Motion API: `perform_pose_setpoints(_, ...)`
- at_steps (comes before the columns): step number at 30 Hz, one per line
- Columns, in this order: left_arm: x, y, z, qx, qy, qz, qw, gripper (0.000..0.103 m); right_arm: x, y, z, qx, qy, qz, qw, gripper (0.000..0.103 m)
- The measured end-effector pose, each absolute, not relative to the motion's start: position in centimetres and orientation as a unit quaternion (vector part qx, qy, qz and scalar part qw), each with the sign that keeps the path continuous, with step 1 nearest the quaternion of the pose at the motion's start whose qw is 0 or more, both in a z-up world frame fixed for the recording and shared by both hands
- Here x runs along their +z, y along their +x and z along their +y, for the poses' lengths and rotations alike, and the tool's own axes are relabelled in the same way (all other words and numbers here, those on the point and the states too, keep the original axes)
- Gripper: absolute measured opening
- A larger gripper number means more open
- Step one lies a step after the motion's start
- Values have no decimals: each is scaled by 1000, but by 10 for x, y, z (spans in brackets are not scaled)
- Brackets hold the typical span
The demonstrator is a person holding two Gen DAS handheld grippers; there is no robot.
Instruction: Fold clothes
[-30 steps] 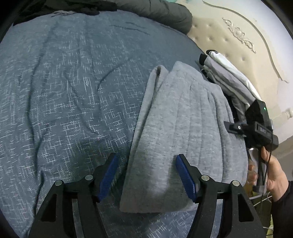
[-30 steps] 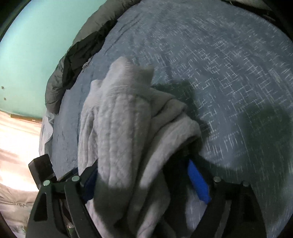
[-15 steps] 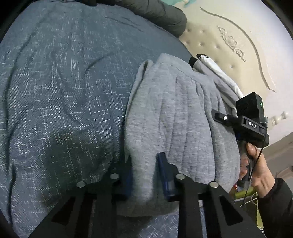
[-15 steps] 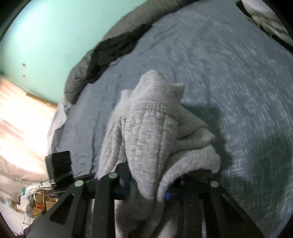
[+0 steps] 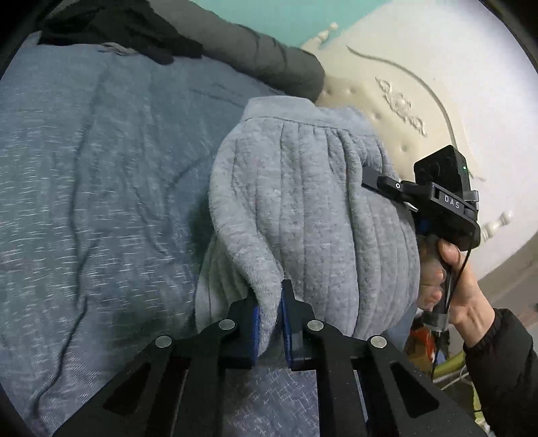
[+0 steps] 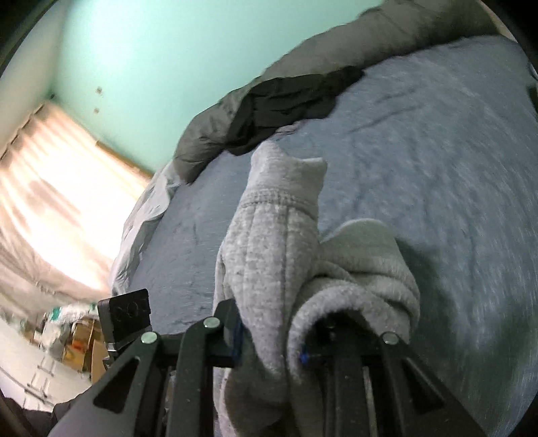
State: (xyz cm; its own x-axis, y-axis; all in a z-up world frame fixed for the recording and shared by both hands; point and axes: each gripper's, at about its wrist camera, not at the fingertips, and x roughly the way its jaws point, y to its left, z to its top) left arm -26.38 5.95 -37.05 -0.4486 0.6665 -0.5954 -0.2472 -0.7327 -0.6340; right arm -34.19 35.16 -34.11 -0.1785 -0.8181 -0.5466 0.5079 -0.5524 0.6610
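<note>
A folded grey quilted garment (image 5: 309,215) is lifted off the blue-grey bed cover (image 5: 101,188). My left gripper (image 5: 269,322) is shut on its near left edge, the blue pads pinching a fold of cloth. At the garment's right side a person's hand holds the right gripper's body (image 5: 437,198); its fingertips are hidden behind the cloth there. In the right wrist view the grey garment (image 6: 269,255) drapes over my right gripper (image 6: 269,349), which is shut on bunched cloth.
A dark grey duvet roll (image 5: 262,57) with a black garment (image 5: 117,30) on it lies along the far side of the bed. A cream padded headboard (image 5: 403,101) stands at the right. Boxes and clutter (image 6: 77,339) sit on the floor beyond the bed.
My left gripper went from wide open around the garment's edge to shut on it. Both grippers then raised the garment off the bed.
</note>
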Motion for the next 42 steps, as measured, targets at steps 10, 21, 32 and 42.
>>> perform_pose_setpoints(10,-397,-281,60,808,-464,-250,263,12,-386,-378,343,-738,518,-121,415,23)
perform_pose_setpoints(21,-400,-303,89,806,-490,-216,253,14,-422,-370,397,-741,549,-157,353,25)
perform_pose_setpoints(32,-384,-276,58,821,-474,-202,244,32,-371,-316,425,-803,492,-121,315,54)
perform_pose_setpoints(42,-388,-264,67,818,-484,-188,249,39,-378,-234,430,-793,521,-42,313,54)
